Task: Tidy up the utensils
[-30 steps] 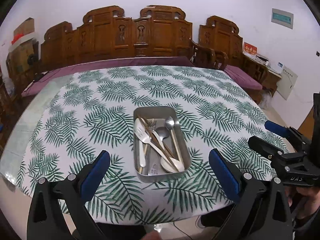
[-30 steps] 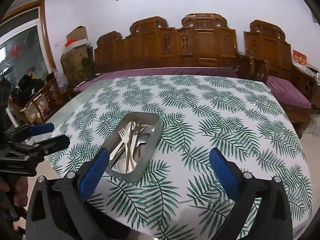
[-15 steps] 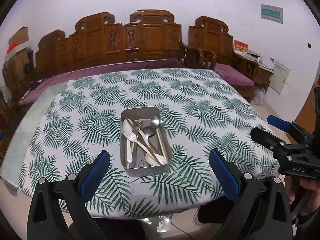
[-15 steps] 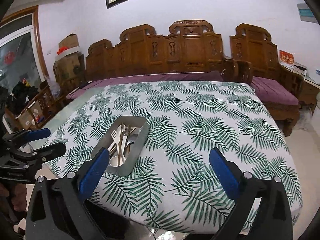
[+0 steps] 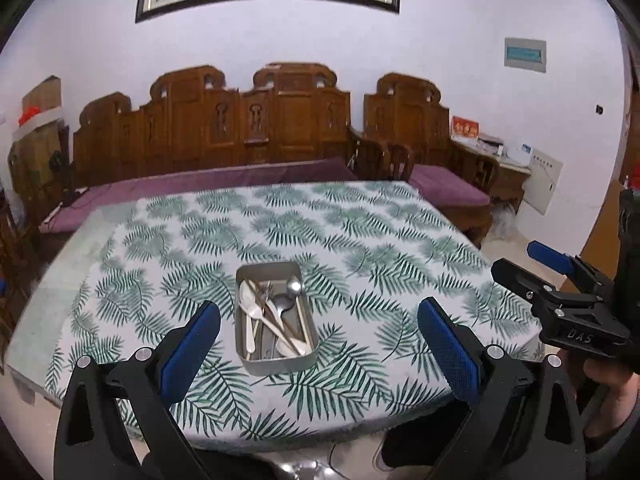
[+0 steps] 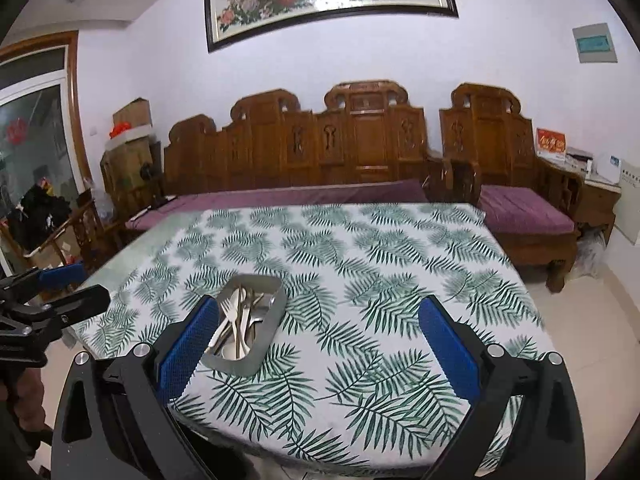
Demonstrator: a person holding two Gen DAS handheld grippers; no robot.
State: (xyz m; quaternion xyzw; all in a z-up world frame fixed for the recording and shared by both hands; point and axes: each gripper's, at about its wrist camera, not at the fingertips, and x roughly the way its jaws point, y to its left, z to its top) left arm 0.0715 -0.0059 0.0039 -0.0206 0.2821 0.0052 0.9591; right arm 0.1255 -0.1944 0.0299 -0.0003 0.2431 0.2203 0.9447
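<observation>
- The utensils [image 5: 272, 320] all lie inside a rectangular metal tray [image 5: 310, 322] near the front edge of the table [image 5: 360, 240], which is covered in a fern-print cloth.
- In the tray, spoons, a fork and what look like chopsticks lie crossed over one another, not sorted by kind; nothing lies loose on the cloth.
- The left gripper [image 5: 318, 342] hangs back from the table edge and above it, with its blue-padded fingers [image 5: 188, 350] spread wide and nothing between them.
- The right gripper [image 6: 316, 340] is likewise held off the table, jaws wide apart and empty; the tray shows just past its left finger.
- Neither tool touches the tray or anything in it.
- Judged from this, the scene fits two stages: utensils gathered into the tray with the tools drawn clear, or a mixed heap waiting to be sorted out of it. The pictures do not settle which.
- If more handling is wanted, the crossed, thin metal handles would call for a low, narrow pinch on one piece at a time, as neighbours could lift with it.
</observation>
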